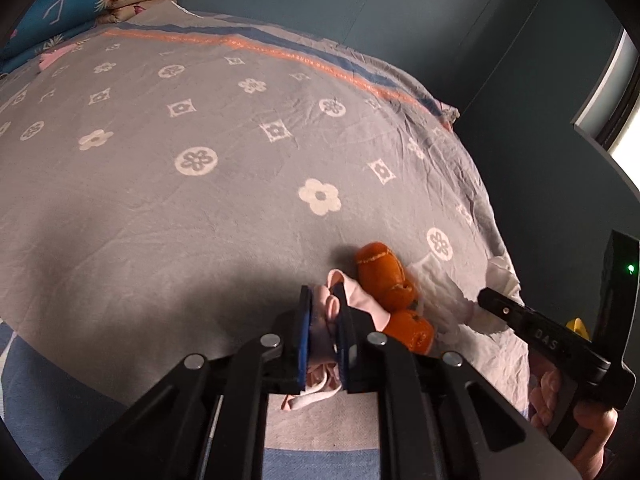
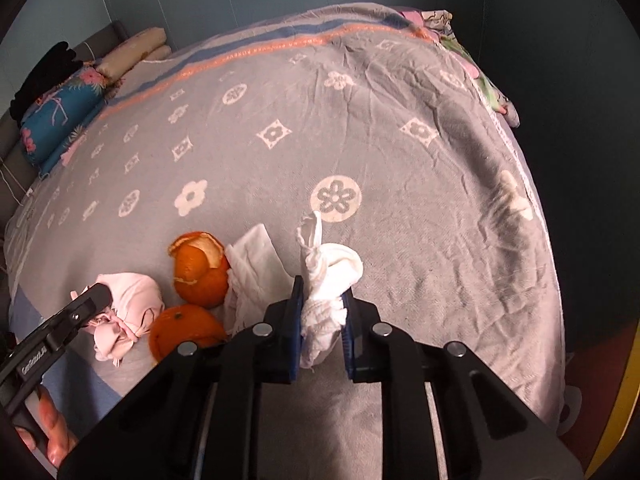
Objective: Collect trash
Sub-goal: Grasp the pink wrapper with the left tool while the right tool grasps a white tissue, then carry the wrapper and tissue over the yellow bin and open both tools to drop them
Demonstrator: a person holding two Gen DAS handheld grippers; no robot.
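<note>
Left gripper [image 1: 324, 312] was clamped on the pink tissue wad [image 1: 320, 332], right gripper [image 2: 322, 308] on a white one [image 2: 326, 280], just above the bed [image 2: 400, 200]: feather-light, crushable, mid-bunch pinches looked secure

The room is dim, with a cool cast on the dark walls. In the left wrist view a bright window [image 1: 624, 92] at the right edge is blown out to white. Soft dark shadows lie on the bed [image 1: 168, 200] just ahead of both cameras. Both pictures bulge strongly, with black corners and curved edges. Focus is fair; the near frames look dark and featureless.
</note>
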